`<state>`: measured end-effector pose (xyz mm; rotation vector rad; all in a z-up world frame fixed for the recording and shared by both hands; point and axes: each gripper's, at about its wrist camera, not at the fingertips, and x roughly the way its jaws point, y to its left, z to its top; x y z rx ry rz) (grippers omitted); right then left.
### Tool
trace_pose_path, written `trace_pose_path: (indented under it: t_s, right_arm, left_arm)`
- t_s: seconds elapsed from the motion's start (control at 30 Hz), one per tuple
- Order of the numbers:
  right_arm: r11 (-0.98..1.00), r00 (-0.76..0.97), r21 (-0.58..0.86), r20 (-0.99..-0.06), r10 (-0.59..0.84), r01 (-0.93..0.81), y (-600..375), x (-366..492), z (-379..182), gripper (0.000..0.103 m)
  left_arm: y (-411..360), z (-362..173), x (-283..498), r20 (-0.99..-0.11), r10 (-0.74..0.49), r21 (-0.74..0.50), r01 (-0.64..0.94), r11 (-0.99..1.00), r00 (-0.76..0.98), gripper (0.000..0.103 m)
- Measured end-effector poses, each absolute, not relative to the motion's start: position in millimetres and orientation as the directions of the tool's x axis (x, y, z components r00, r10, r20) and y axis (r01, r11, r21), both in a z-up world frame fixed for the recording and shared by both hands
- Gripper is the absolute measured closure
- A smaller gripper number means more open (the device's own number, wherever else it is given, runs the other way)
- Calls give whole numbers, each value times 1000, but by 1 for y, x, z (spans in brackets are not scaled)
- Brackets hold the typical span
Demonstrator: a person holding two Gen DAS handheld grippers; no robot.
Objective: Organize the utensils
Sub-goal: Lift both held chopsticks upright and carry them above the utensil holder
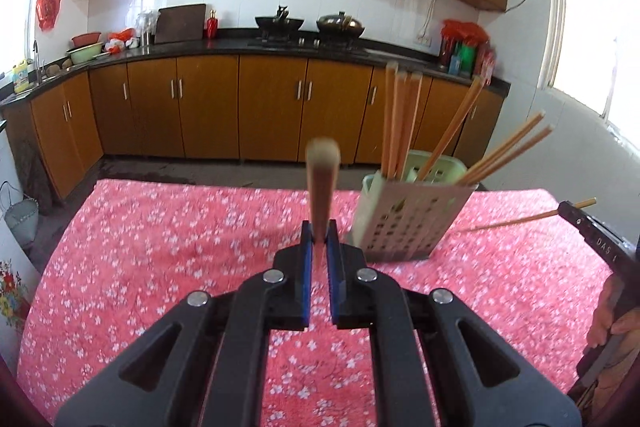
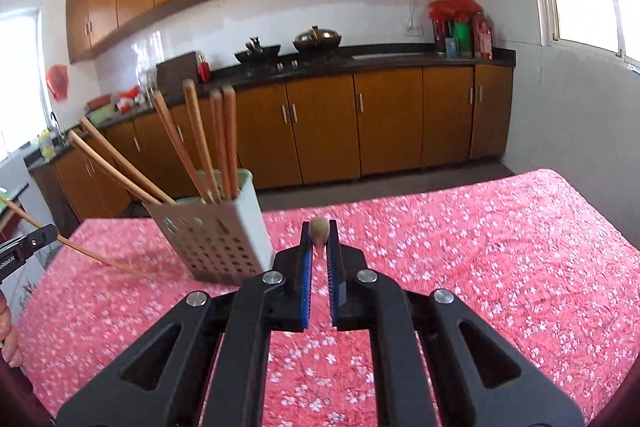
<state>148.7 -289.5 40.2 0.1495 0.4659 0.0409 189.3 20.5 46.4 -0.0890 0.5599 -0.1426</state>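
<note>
A pale green perforated utensil holder [image 1: 404,217] stands on the table with several wooden chopsticks [image 1: 394,119] leaning in it; it also shows in the right wrist view [image 2: 218,227]. My left gripper [image 1: 319,233] is shut on one chopstick [image 1: 322,187] that points up and forward, left of the holder. My right gripper [image 2: 319,235] is shut on another chopstick [image 2: 320,227], seen end-on, right of the holder. The right gripper's tip and its chopstick [image 1: 516,223] show at the right edge of the left wrist view. The left gripper's tip and its chopstick [image 2: 96,257] show at the left edge of the right wrist view.
The table is covered by a red floral cloth [image 1: 180,247]. Beyond it are brown kitchen cabinets [image 1: 240,107], a dark counter with woks [image 1: 312,23] and a window wall [image 1: 580,47] on the right.
</note>
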Motion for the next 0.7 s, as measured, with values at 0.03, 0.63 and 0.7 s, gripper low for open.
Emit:
trace_pose_path:
  t_s: [0.03, 0.63, 0.7]
  right_arm:
    - [988, 896, 156, -438, 78, -9, -290, 147, 43, 96]
    - [940, 922, 258, -257, 291, -224, -263, 124, 140, 96]
    - [939, 928, 249, -227, 295, -238, -258, 125, 152, 96]
  left_arm:
    - [20, 50, 189, -517, -162, -124, 113, 986, 840, 95]
    - [-10, 131, 162, -384, -359, -211, 297, 931, 851, 95]
    - [-19, 140, 162, -365, -364, -199, 311, 929, 857, 95]
